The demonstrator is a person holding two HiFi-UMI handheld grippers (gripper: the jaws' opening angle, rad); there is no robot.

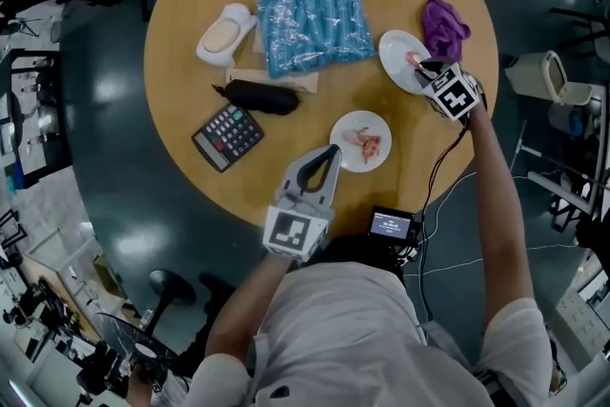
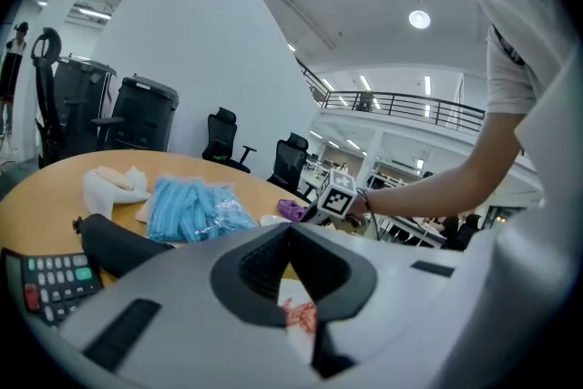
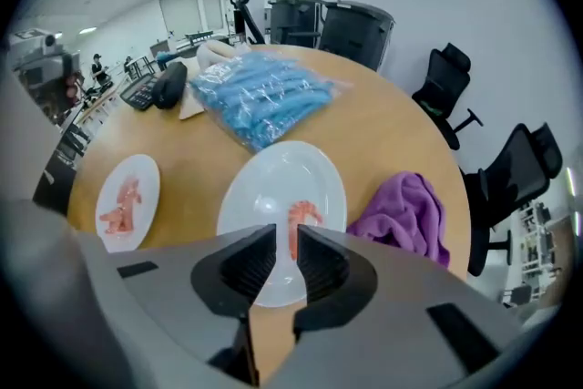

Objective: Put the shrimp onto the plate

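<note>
On the white plate (image 1: 396, 48) at the table's right lies a pink shrimp (image 1: 416, 62). My right gripper (image 1: 426, 69) hovers just over it. In the right gripper view its jaws stand a little apart, and the shrimp (image 3: 301, 221) rests on the plate (image 3: 273, 187) with its tail end showing in the gap, so my right gripper (image 3: 285, 232) is open. A smaller plate (image 1: 348, 124) near the front edge carries more shrimp (image 1: 366, 144). My left gripper (image 1: 335, 151) is beside it with its tips touching, shut and empty (image 2: 290, 227).
A blue plastic package (image 1: 313, 22) lies at the back middle, with a purple cloth (image 1: 444, 26) behind the right plate. A black pouch (image 1: 259, 96), a calculator (image 1: 228, 135) and a white soft object (image 1: 225, 35) occupy the left half. A small screen device (image 1: 391, 224) sits below the table edge.
</note>
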